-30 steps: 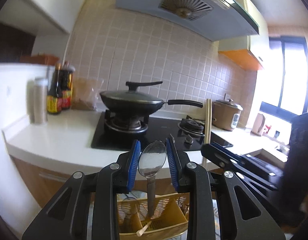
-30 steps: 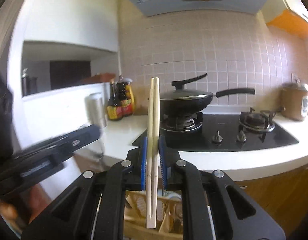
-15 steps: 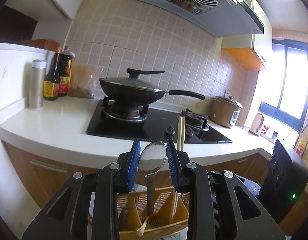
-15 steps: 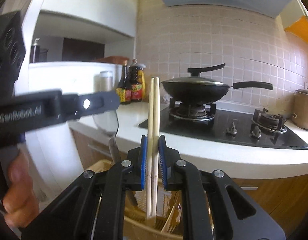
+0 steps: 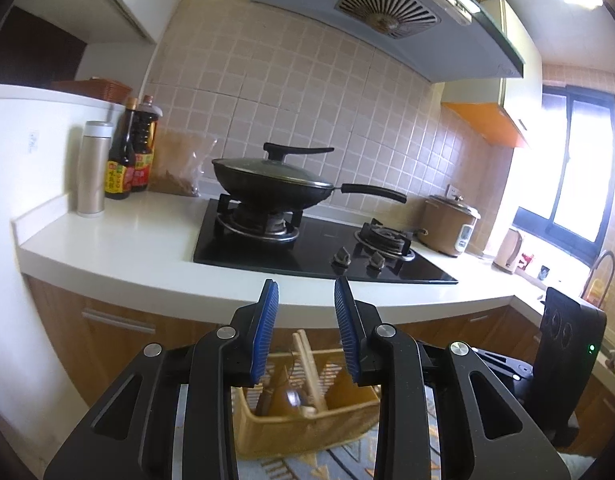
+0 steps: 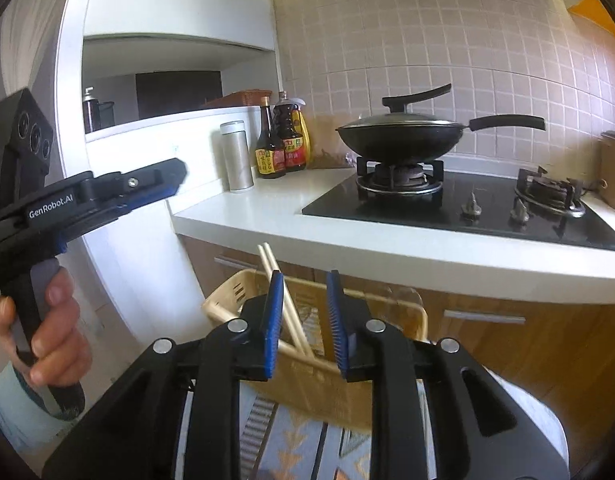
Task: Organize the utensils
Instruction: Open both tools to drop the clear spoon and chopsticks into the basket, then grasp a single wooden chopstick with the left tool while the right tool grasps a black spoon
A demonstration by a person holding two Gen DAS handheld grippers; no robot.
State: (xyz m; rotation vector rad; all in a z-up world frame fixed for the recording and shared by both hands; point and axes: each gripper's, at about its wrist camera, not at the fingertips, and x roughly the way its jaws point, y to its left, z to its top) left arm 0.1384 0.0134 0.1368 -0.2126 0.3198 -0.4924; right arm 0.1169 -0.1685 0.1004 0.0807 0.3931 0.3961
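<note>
A yellow plastic utensil basket (image 5: pixel 307 420) stands below both grippers; it also shows in the right wrist view (image 6: pixel 319 384). A pair of wooden chopsticks (image 6: pixel 287 308) leans in it, also seen in the left wrist view (image 5: pixel 309 368). A metal spoon (image 5: pixel 293 398) lies inside the basket. My left gripper (image 5: pixel 305 298) is open and empty above the basket. My right gripper (image 6: pixel 305 296) is open and empty, its jaws either side of the chopsticks without gripping them. The left gripper also shows at the left of the right wrist view (image 6: pixel 107 196).
A white counter (image 5: pixel 127 248) holds a black gas hob (image 5: pixel 319 244) with a lidded wok (image 5: pixel 275 188). Sauce bottles (image 5: pixel 129 156) and a steel flask (image 5: pixel 91 168) stand at the left. A rice cooker (image 5: pixel 451 224) stands at the right. A patterned cloth (image 6: pixel 295 444) lies under the basket.
Both grippers have opened. The spoon has dropped from the left gripper into the basket, and the chopsticks have dropped from the right gripper and now lean in the basket.
</note>
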